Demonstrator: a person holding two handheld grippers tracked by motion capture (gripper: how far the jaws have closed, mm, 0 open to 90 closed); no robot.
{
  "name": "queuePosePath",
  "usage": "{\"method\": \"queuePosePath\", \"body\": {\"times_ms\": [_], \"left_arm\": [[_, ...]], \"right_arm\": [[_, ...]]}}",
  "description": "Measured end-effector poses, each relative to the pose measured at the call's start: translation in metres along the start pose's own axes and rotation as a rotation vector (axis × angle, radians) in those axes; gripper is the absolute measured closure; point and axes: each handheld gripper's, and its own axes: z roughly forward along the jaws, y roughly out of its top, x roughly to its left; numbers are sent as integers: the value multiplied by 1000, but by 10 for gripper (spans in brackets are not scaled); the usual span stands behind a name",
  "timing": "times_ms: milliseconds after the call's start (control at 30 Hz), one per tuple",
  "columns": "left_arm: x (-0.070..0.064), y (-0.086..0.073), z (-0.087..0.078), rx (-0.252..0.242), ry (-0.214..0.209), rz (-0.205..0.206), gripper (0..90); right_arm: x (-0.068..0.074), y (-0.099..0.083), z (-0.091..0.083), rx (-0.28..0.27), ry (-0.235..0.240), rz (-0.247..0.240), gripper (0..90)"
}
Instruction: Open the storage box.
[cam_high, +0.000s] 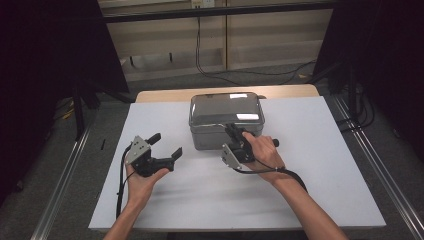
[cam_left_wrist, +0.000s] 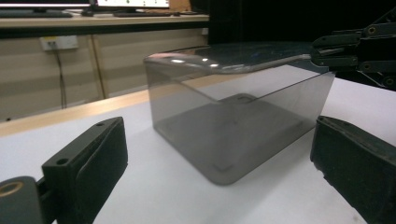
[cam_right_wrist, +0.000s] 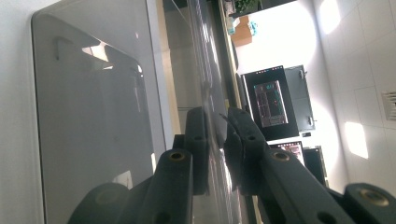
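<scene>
The smoky translucent box stands near the back middle of the white table, its clear lid lying across the top and catching bright reflections. Starting from the left side of the high view, the left gripper rests low over the table, held in the person's left hand, well apart from the box and off to its left front; its fingers are spread wide with nothing between them. In the left gripper view those same fingers frame the box from either side of the picture without touching it, and the lid shows slightly raised at the near corner, with the other gripper clamped at its right edge. Moving right in the high view, the right gripper sits at the front wall of the box, held in the right hand, its cable looping over the wrist. In the right gripper view, the right gripper has its fingers closed tight on the thin edge of the lid, one on each face, with the grey box body at the left.
</scene>
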Motion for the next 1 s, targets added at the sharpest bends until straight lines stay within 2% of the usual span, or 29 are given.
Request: {"method": "queuePosePath", "body": {"times_ms": [267, 400, 467, 533, 667, 800, 1000], "left_arm": [[9, 9, 25, -2, -24, 7, 71], [12, 12, 38, 16, -29, 34, 73], [14, 13, 44, 3, -27, 36, 73], [16, 15, 49, 26, -26, 59, 74], [19, 17, 56, 10, -27, 60, 91], [18, 17, 66, 32, -32, 79, 113], [18, 19, 78, 8, -25, 86, 168]], "right_arm": [[-1, 1, 0, 5, -3, 11, 795], [-3, 1, 0, 0, -4, 8, 795], [-4, 1, 0, 2, -4, 8, 796], [-5, 1, 1, -1, -5, 9, 795], [-5, 2, 1, 0, -6, 11, 796], [-8, 3, 1, -3, -14, 14, 798], [-10, 3, 1, -1, -16, 19, 798]]}}
